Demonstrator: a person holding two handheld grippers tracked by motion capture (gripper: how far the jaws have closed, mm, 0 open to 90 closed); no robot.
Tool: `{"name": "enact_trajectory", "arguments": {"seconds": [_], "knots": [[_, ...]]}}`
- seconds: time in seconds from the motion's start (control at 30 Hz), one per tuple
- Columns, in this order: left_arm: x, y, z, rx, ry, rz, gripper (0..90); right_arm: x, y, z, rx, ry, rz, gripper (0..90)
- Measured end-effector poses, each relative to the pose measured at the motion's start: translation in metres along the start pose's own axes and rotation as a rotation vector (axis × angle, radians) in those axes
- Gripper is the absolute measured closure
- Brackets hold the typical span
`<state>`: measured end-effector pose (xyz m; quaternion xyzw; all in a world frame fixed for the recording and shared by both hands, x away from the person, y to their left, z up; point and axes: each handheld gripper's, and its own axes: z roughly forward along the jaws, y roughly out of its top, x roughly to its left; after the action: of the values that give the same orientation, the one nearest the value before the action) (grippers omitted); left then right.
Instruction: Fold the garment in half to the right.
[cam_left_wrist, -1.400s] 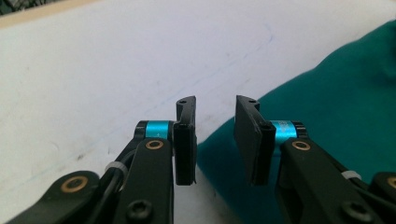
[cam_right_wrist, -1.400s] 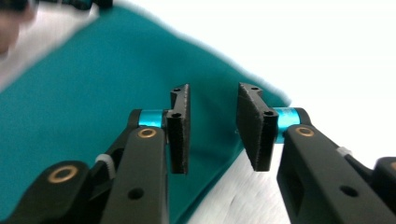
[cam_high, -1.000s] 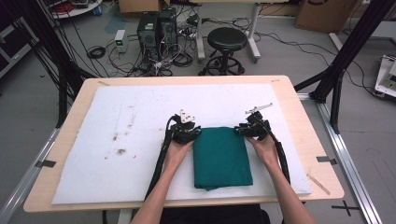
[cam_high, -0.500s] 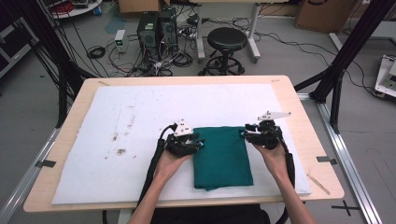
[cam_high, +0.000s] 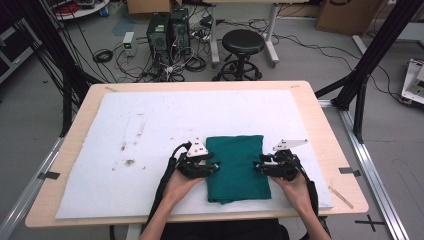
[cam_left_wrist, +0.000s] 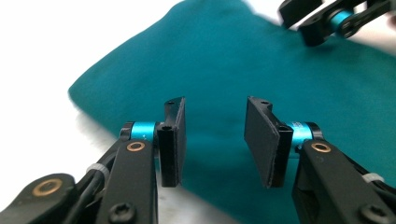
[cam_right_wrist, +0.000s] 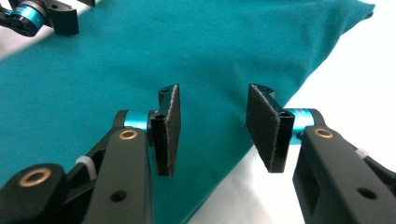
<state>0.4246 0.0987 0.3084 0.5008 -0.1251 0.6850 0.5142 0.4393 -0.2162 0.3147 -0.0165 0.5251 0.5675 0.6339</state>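
The folded teal cloth (cam_high: 237, 167) lies flat on the white mat (cam_high: 150, 130) that covers the bench (cam_high: 310, 105), at the near middle, between the person's two hands.

The left hand-held gripper (cam_high: 216, 167) sits at the cloth's left edge and the right hand-held gripper (cam_high: 257, 165) at its right edge, facing each other across the fabric. In the left gripper view, the jaws of the left hand-held gripper (cam_left_wrist: 212, 140) stand partly apart over the cloth (cam_left_wrist: 261, 70), with nothing pinched between the pads. In the right gripper view, the right hand-held gripper (cam_right_wrist: 212, 128) is in the same condition, its jaws straddling the cloth's edge (cam_right_wrist: 261, 88) where teal meets white mat. Both sets of jaws have just been opening, and no fabric is between the pads.

Judged step: positioning both tools on opposite side edges of the cloth ahead of a two-point grasp, probably for another fold or a lift.

The next move likely calls for lowering each tool until one pad slides under the edge layers, then closing both together. Uneven closing would probably skew the stack.
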Motion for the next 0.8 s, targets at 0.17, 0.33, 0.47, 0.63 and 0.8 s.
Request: {"name": "enact_trajectory", "arguments": {"seconds": [0.17, 0.33, 0.47, 0.63, 0.8], "knots": [[-0.02, -0.002, -0.016, -0.025, -0.06, 0.048, 58.4, 0.019, -0.01, -0.014, -0.007, 0.021, -0.052, 55.7], [-0.034, -0.02, -0.018, 0.048, -0.103, 0.107, 58.4, 0.027, -0.022, -0.02, 0.001, 0.032, -0.073, 55.5], [-0.041, -0.031, -0.014, 0.089, -0.094, 0.137, 58.8, 0.032, -0.032, -0.02, 0.047, 0.021, -0.098, 58.9], [-0.042, -0.03, -0.016, 0.078, -0.089, 0.146, 57.0, 0.03, -0.039, -0.02, 0.034, 0.031, -0.073, 55.8], [-0.031, -0.026, -0.029, 0.041, -0.069, 0.121, 48.0, 0.023, -0.032, -0.027, -0.027, 0.007, -0.041, 38.2]]}}
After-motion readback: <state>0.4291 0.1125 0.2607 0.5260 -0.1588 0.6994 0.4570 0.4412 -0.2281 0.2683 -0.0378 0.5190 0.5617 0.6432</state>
